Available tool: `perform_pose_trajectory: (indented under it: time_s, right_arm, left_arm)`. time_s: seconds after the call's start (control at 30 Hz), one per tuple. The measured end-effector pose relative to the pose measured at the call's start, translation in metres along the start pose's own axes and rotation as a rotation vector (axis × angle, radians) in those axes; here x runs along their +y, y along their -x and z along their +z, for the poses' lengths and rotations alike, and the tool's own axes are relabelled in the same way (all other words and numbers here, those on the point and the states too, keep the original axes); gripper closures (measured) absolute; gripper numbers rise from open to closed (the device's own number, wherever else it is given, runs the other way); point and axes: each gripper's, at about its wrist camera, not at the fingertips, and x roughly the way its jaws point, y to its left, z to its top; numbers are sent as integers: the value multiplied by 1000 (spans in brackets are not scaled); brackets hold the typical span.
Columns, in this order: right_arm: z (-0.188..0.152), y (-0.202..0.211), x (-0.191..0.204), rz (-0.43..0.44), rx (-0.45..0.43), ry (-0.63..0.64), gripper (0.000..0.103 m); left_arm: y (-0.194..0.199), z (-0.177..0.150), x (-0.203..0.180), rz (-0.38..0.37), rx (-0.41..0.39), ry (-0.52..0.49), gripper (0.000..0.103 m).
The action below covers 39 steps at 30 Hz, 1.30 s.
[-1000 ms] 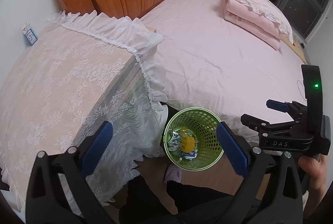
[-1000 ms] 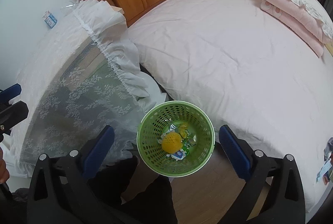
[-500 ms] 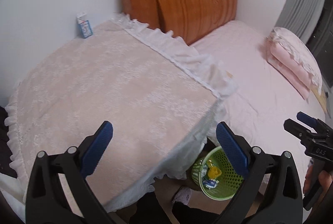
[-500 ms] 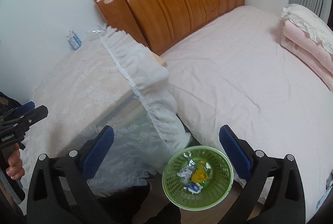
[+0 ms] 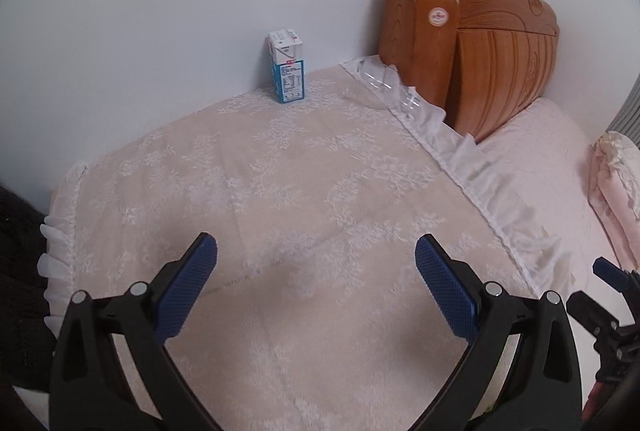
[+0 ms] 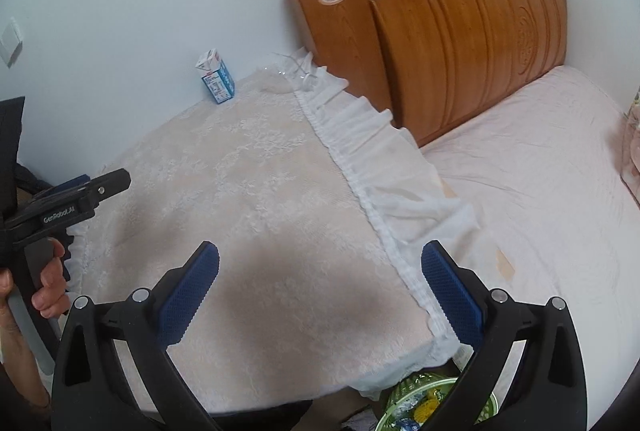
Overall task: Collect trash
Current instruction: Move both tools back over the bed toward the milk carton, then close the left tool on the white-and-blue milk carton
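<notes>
A blue and white drink carton (image 5: 286,66) stands upright at the far edge of the lace-covered table (image 5: 280,199), against the wall; the right wrist view shows the carton (image 6: 216,81) at the far left corner. My left gripper (image 5: 316,285) hovers open over the near part of the table, nothing between its fingers. My right gripper (image 6: 320,289) is open too, above the table's near right corner. Below that corner, the green mesh bin (image 6: 424,405) with wrappers and a yellow item peeks out, partly hidden by the cloth.
A wooden headboard (image 6: 460,27) and a pink-sheeted bed (image 6: 540,199) lie right of the table. A clear plastic scrap (image 5: 384,79) lies at the table's far right corner. A hand (image 6: 44,287) holds the left tool at the left edge. Folded pink bedding (image 5: 616,183) sits far right.
Both grippers have risen from the green bin and swung left up over the table. The carton has come into central view; the bin has dropped to the bottom edge.
</notes>
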Motion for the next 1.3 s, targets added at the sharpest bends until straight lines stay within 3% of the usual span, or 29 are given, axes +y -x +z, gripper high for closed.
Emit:
perform_pose_trajectory:
  time_s: [0.27,0.5,0.67,0.83,0.9,0.97,1.07,1.3]
  right_arm:
    - [57,-84,44,-16,43,64,2]
    - [98,-141,50,-30,51,46,2]
    - [113,-160,49,-37,56,48,2]
    - [118,-171,44,-51,63,46,2]
    - [117,-173,40,-49,70,35,2]
    - [117,-176,37,-46,78,25,2]
    - [118,-179,34,-42,84,22,2]
    - [123,-184,37,-29,80,62,2]
  left_arm:
    - [-117,83,28,47,12,81,8]
    - [-203,141,42,102,-13,170,8]
    - [-241,161,42,200,-27,213,8]
    - [-259,169,41,241,-31,233,8]
    - [-262,173,37,253,-49,215,15]
    - [-267,175,35,249,-42,201,36]
    - [-271,176,37,213,-22,213,58]
    - [-264,169,44,215,-7,198,61]
